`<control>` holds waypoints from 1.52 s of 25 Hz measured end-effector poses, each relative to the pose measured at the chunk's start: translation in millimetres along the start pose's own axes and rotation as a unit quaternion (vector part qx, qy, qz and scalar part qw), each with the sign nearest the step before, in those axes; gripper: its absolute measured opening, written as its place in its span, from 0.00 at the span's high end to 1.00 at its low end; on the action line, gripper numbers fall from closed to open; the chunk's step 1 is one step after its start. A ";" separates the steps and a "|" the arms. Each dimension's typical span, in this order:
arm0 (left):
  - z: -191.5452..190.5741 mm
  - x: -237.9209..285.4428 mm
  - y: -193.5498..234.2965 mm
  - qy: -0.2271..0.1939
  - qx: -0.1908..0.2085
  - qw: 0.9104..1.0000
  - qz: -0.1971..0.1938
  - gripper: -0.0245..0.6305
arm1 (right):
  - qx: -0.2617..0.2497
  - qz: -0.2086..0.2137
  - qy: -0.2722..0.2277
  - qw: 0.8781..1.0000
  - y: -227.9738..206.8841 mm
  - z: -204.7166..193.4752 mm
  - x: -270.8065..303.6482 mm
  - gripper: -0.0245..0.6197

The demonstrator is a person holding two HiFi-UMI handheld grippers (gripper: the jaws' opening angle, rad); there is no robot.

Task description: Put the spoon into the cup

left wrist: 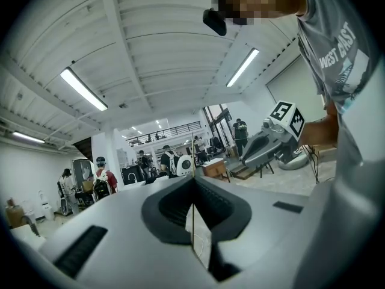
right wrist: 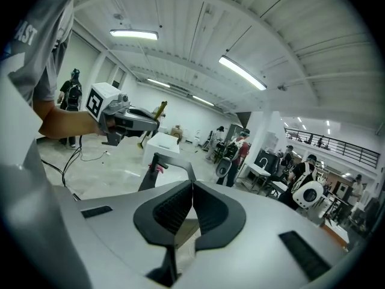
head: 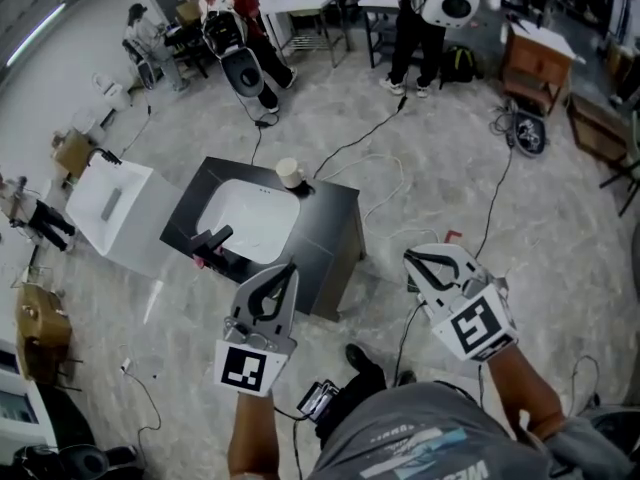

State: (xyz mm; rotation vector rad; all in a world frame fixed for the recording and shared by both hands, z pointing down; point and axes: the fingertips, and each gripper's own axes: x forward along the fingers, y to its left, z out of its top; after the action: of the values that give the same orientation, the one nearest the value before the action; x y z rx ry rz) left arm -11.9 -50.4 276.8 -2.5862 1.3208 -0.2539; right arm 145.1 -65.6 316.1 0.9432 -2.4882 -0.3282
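A pale cup (head: 289, 172) stands at the back right of a black sink counter (head: 335, 218) with a white basin (head: 250, 218). A black faucet (head: 212, 240) rises at the counter's near edge, with a small pink item beside it. No spoon can be made out in any view. My left gripper (head: 290, 266) hovers over the counter's near right corner, shut and empty. My right gripper (head: 409, 258) is held over the floor to the right of the counter, also shut on nothing. In the left gripper view (left wrist: 192, 180) and the right gripper view (right wrist: 192, 185) the jaws meet.
A white sink unit (head: 110, 203) stands left of the counter. Cables (head: 370, 133) trail over the marble floor around it. People and robots stand at the far end of the room, and a wooden cabinet (head: 540, 63) sits at the back right.
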 end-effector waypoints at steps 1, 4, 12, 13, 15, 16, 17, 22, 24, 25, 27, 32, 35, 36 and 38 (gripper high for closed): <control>-1.3 3.7 7.9 -0.001 -0.002 1.000 -0.002 0.96 | 0.002 -0.004 0.003 1.000 -5.2 1.1 6.6 0.91; -8.2 14.2 36.3 -0.005 -0.009 1.000 -0.006 0.96 | 0.009 -0.018 0.011 1.000 -21.0 5.6 31.0 0.91; -30.4 38.4 97.9 -0.018 -0.017 0.999 -0.026 0.96 | 0.008 -0.046 0.031 0.998 -44.2 16.8 87.7 0.91; -31.4 41.6 103.8 -0.019 -0.016 0.999 -0.028 0.96 | 0.010 -0.048 0.032 0.998 -46.5 17.5 92.9 0.91; -32.2 48.0 113.7 -0.023 -0.015 0.999 -0.030 0.96 | 0.014 -0.048 0.038 0.998 -48.4 17.9 102.6 0.91; -32.6 50.5 118.0 -0.024 -0.017 0.999 -0.030 0.96 | 0.014 -0.046 0.041 0.998 -47.8 17.9 107.3 0.91; -33.6 52.9 122.2 -0.024 -0.019 0.999 -0.030 0.96 | 0.014 -0.042 0.043 0.998 -47.1 18.3 112.2 0.91; -43.3 70.9 138.4 -0.022 -0.022 0.999 -0.025 0.96 | 0.017 -0.029 0.041 0.999 -52.6 17.5 138.8 0.91; -50.1 80.2 143.0 -0.017 -0.021 0.999 -0.022 0.96 | 0.020 -0.021 0.040 0.999 -56.5 14.0 151.0 0.91; -53.8 85.4 146.1 -0.015 -0.021 0.999 -0.019 0.96 | 0.020 -0.017 0.039 0.999 -59.4 12.3 158.3 0.91; -62.2 96.4 154.2 -0.008 -0.021 1.000 -0.010 0.96 | 0.021 -0.004 0.037 0.999 -65.2 9.4 174.8 0.91; -84.3 128.9 178.8 0.002 -0.037 0.999 0.010 0.96 | 0.020 0.028 0.028 0.999 -81.2 4.6 215.9 0.91; -96.4 151.6 190.6 0.006 -0.039 0.999 0.017 0.96 | 0.026 0.044 0.030 0.998 -94.5 -5.0 236.8 0.91; -100.6 159.3 194.8 0.006 -0.040 0.999 0.021 0.96 | 0.027 0.049 0.031 0.998 -99.3 -9.1 243.9 0.91; -109.8 174.4 204.8 0.005 -0.049 0.998 0.031 0.96 | 0.029 0.057 0.034 0.997 -109.6 -15.7 257.6 0.91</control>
State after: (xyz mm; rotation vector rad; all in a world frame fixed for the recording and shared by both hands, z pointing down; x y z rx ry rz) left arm -97.3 -322.1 334.3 -2.6218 1.4479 -0.1969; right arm 44.3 -320.7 374.2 0.8169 -2.4883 -0.1858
